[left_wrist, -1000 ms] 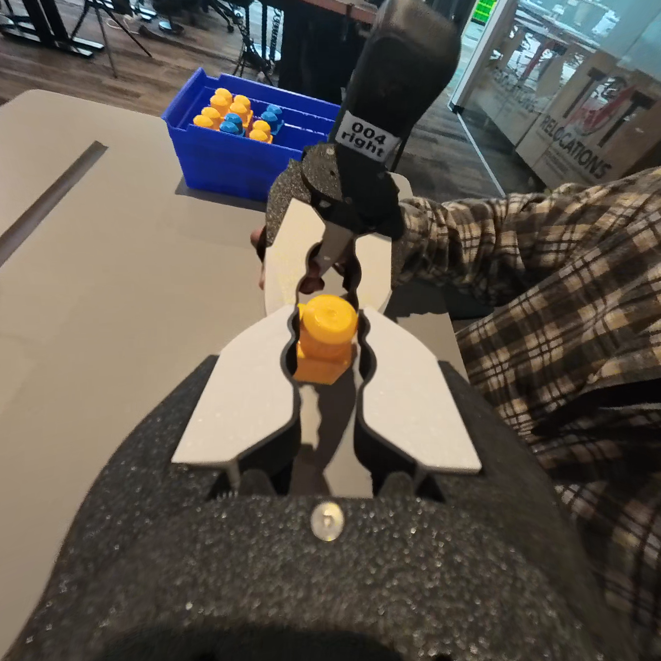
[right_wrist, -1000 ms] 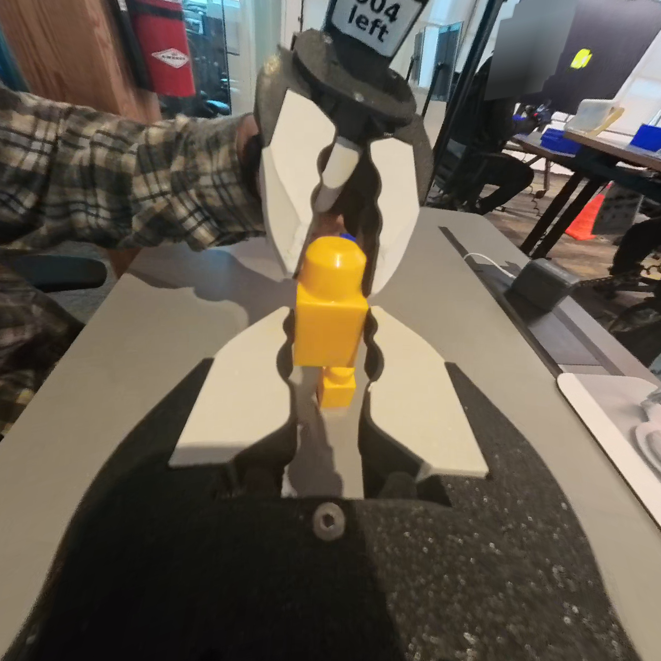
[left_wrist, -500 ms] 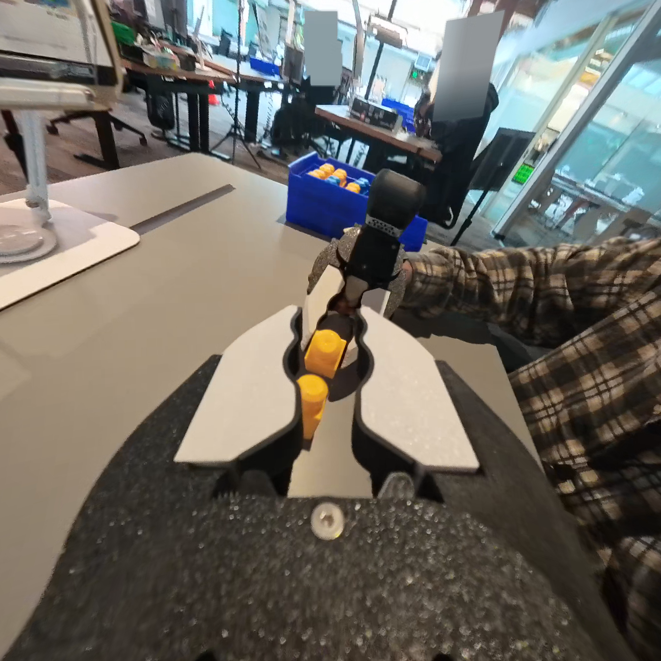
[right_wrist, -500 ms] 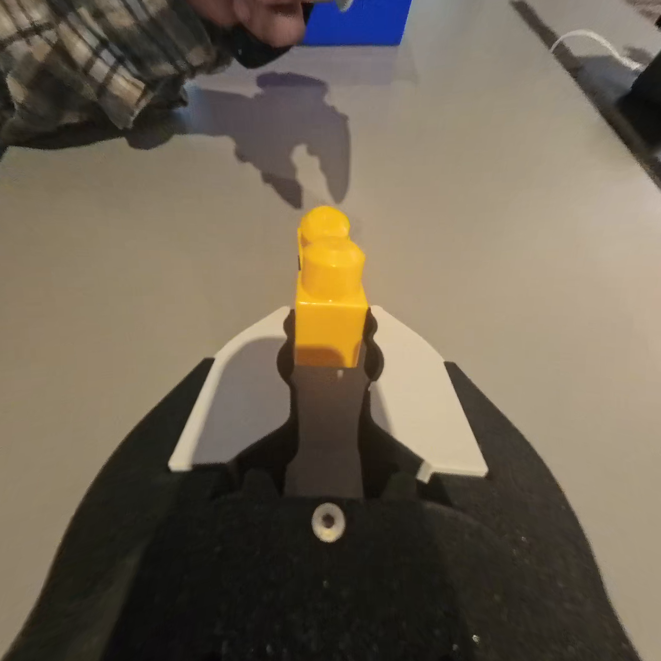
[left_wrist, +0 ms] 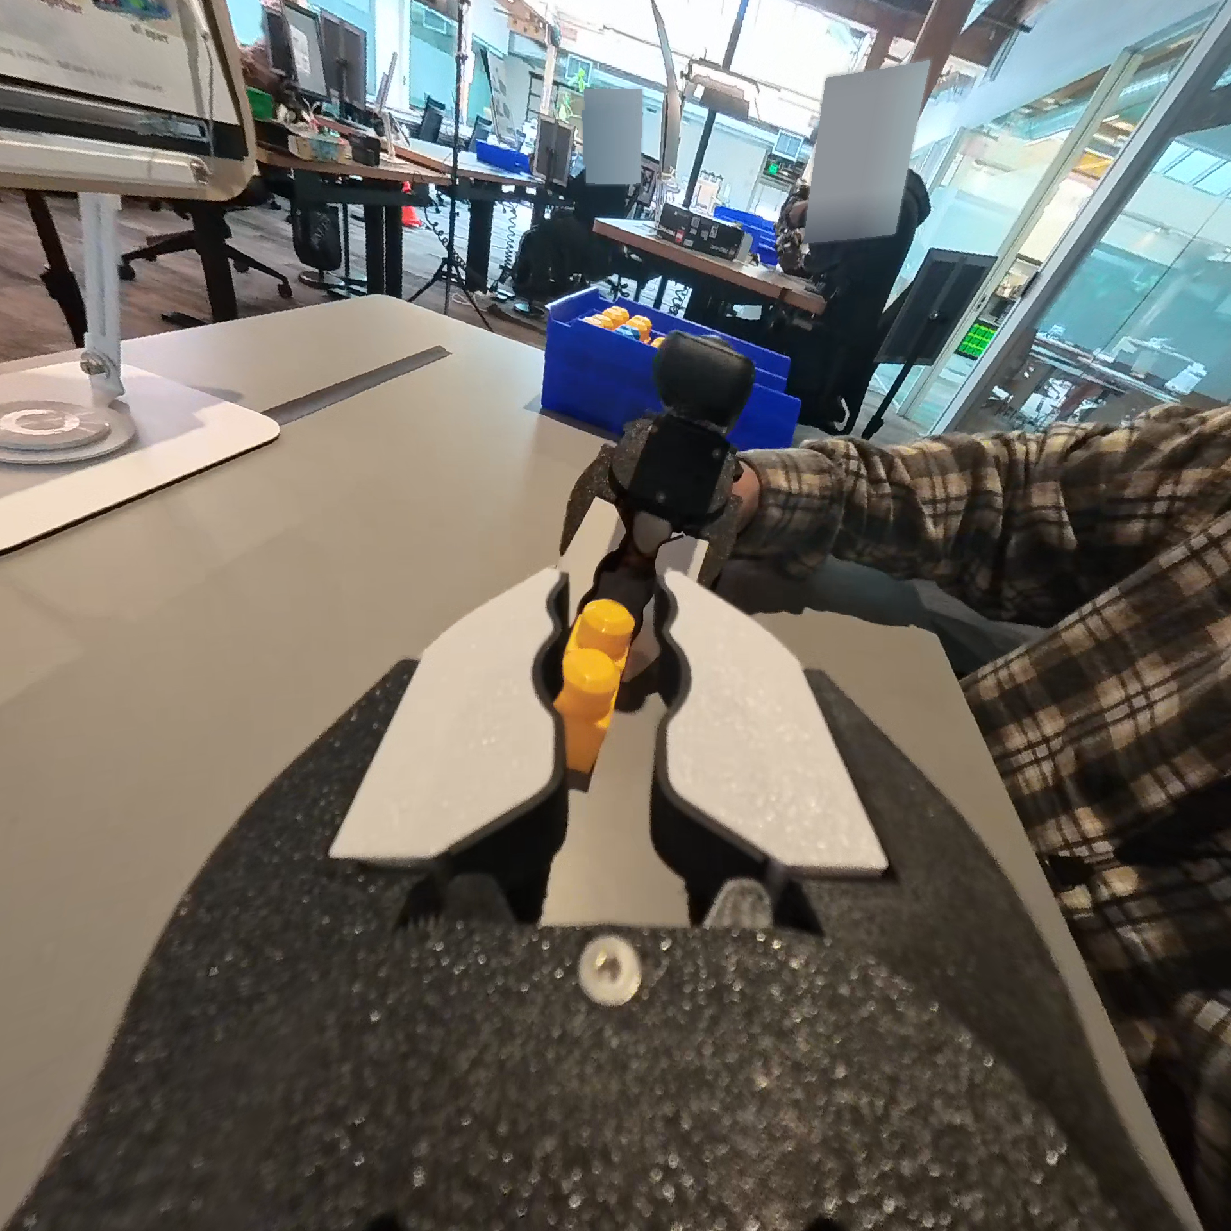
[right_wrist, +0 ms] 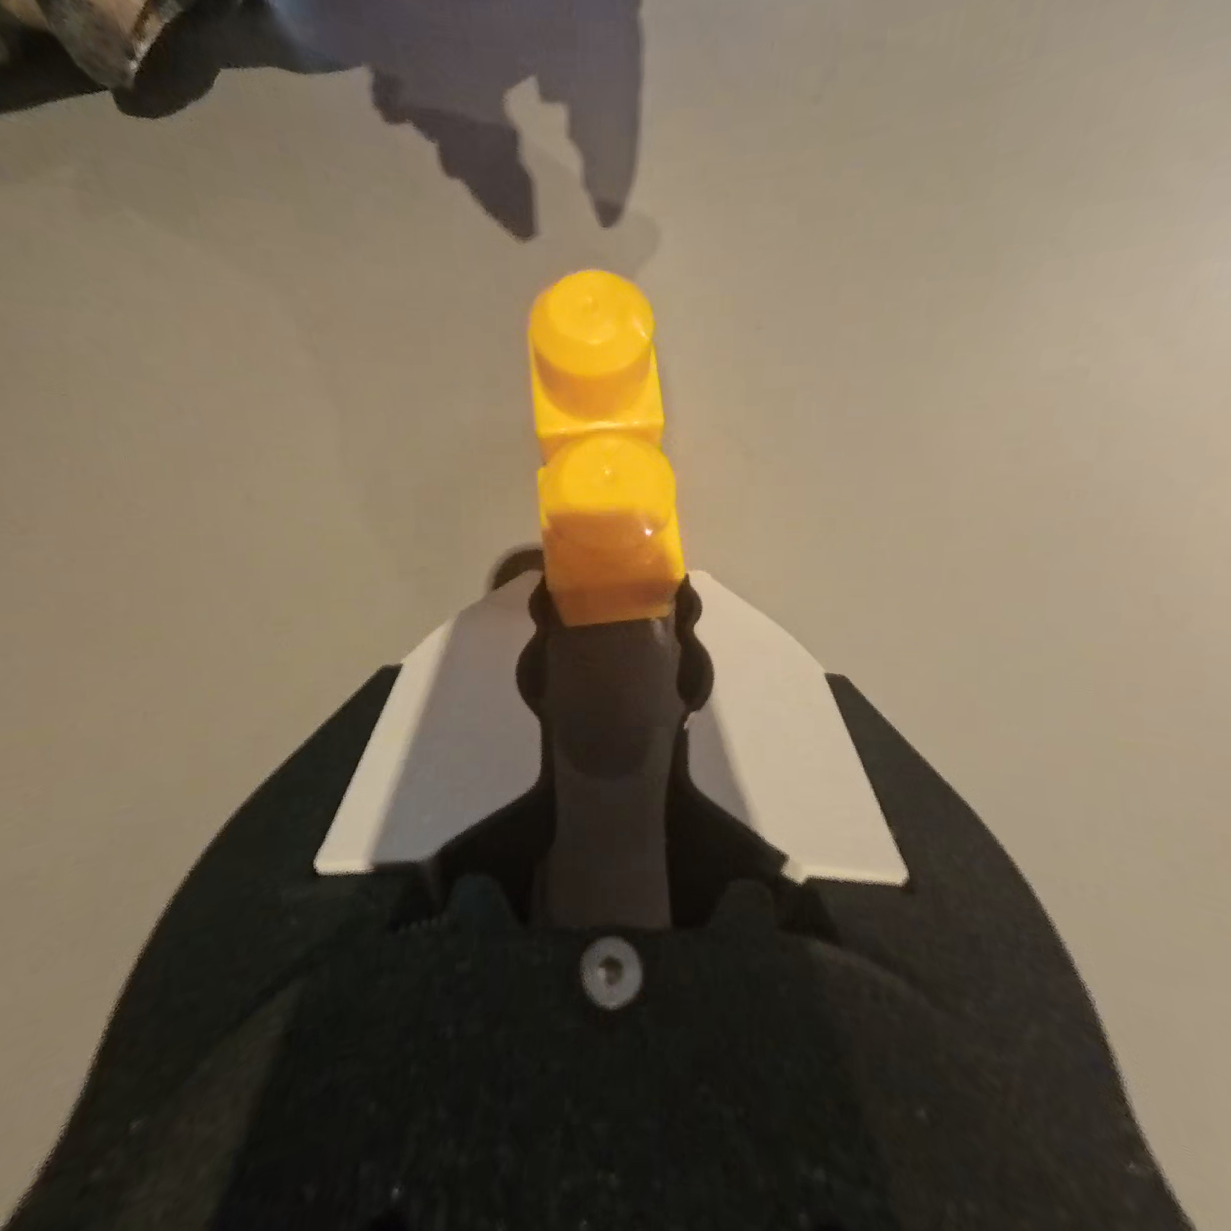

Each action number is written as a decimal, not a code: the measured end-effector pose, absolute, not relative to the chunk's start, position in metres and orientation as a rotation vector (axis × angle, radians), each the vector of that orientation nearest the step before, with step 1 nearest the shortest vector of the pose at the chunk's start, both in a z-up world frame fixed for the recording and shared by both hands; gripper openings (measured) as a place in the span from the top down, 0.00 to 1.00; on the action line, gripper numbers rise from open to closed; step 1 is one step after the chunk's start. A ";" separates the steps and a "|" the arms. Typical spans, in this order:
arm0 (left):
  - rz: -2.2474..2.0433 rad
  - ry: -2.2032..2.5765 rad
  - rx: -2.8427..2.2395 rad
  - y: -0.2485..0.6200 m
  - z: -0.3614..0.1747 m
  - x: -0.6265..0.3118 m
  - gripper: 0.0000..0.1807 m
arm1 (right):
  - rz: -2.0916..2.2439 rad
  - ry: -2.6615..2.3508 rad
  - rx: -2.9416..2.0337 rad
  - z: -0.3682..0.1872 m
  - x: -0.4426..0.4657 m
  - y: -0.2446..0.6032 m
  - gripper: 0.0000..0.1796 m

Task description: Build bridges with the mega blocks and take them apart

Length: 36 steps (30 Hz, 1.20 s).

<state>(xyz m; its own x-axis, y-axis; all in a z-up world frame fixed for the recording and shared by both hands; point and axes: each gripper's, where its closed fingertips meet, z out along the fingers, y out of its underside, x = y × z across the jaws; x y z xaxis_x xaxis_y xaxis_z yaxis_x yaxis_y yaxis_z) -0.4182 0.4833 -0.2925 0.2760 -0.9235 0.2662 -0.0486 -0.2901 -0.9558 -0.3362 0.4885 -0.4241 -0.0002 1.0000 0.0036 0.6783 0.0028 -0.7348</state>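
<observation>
My right gripper [right_wrist: 616, 593] is shut on the near end of a yellow two-stud block [right_wrist: 599, 479]. It holds the block low over the grey table [right_wrist: 266, 400], and I cannot tell whether the block touches it. My left gripper [left_wrist: 613, 599] is higher, with its jaws about a block's width apart and nothing between them. The same yellow block [left_wrist: 589, 679] shows through that gap, farther off. The right gripper [left_wrist: 643, 566] points down at it from behind. A two-pronged gripper shadow [right_wrist: 533, 166] lies on the table beyond the block.
A blue bin [left_wrist: 599, 393] with yellow and blue blocks [left_wrist: 623, 323] stands at the table's far edge. A white stand base [left_wrist: 133, 453] sits far left beside a dark groove [left_wrist: 360, 390]. A plaid sleeve [left_wrist: 966, 506] reaches in from the right. Left tips to right tips: about 15 cm.
A second ago both grippers met at the yellow blocks and my left was shut on one. Now the left holds nothing, and the right has tilted down over the table with the two-stud block.
</observation>
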 end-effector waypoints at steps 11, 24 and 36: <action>-1.171 0.945 -1.608 0.479 -0.296 -0.414 0.87 | 0.759 -1.750 -1.718 -0.424 -0.342 0.488 0.80; -1.184 0.983 -1.626 0.476 -0.301 -0.409 0.87 | 0.763 -1.720 -1.746 -0.423 -0.345 0.490 0.71; -0.848 0.885 -1.649 0.457 -0.239 -0.465 0.74 | 0.780 -1.361 -1.639 -0.358 -0.288 0.490 0.64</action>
